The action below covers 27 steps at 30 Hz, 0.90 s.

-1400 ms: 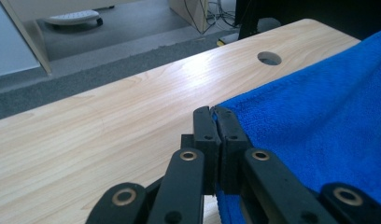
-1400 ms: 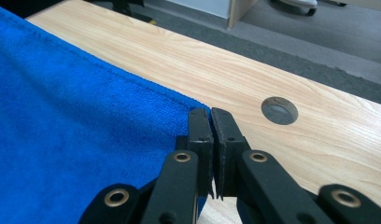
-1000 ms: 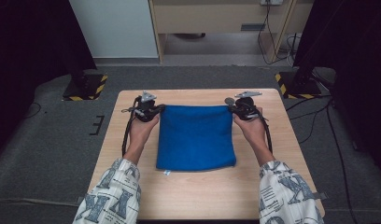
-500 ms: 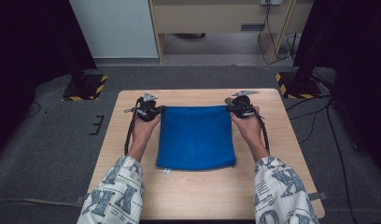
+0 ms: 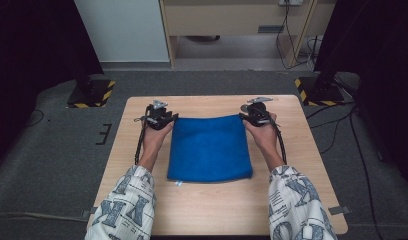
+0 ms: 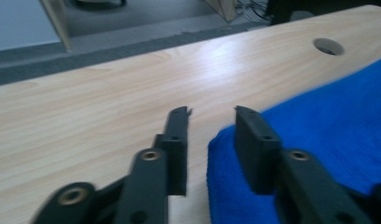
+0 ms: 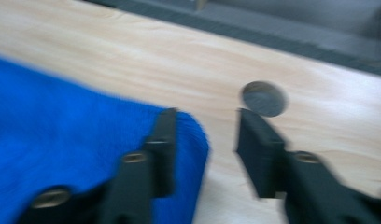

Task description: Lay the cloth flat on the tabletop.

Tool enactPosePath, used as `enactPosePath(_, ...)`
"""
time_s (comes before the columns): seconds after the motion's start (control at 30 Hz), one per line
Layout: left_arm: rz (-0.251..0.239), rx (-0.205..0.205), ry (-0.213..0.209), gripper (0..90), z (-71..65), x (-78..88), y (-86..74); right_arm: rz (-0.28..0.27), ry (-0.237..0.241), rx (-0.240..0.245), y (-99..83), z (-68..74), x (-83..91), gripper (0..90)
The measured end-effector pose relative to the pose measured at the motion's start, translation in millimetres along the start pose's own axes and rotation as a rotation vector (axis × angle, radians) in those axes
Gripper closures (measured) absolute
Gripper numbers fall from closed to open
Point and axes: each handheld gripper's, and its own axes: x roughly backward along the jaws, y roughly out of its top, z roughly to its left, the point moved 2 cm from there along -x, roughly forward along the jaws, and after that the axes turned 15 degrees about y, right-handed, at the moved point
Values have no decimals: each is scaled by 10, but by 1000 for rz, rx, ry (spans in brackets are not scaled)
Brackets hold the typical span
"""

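At the far left corner of the blue towel [image 5: 210,148], lying folded flat on the bench [image 5: 297,165], the left gripper [image 6: 211,116] has just parted its fingers, as has the right gripper [image 7: 205,116] at the far right corner, neither pinching cloth.

I see a folded blue towel [image 5: 210,148] lying flat and square on the wooden table's middle.

One blue towel [image 5: 210,147], one wooden table [image 5: 212,210], two grippers: left gripper [image 5: 158,116], right gripper [image 5: 255,114].
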Motion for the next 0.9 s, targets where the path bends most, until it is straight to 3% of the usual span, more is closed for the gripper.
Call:
enactPosePath(0.1, -13, 5, 17, 527, 40, 46, 28, -16, -3, -7, 20, 0, 67, 371)
enactPosePath(0.33, -9, -14, 4, 471, 66, 272, 69, -15, 45, 13, -36, 85, 215, 328)
enactPosePath(0.5, -14, -47, -2, 465, 19, 495, -15, -6, 78, 18, -205, 203, 405, 406)
enactPosePath(0.73, 1, -77, -37, 465, -36, 743, -308, 0, 146, 29, -522, 363, 652, 544)
enactPosePath(0.9, 6, -69, -51, 467, -22, 883, -499, -5, 189, 28, -699, 459, 761, 586)
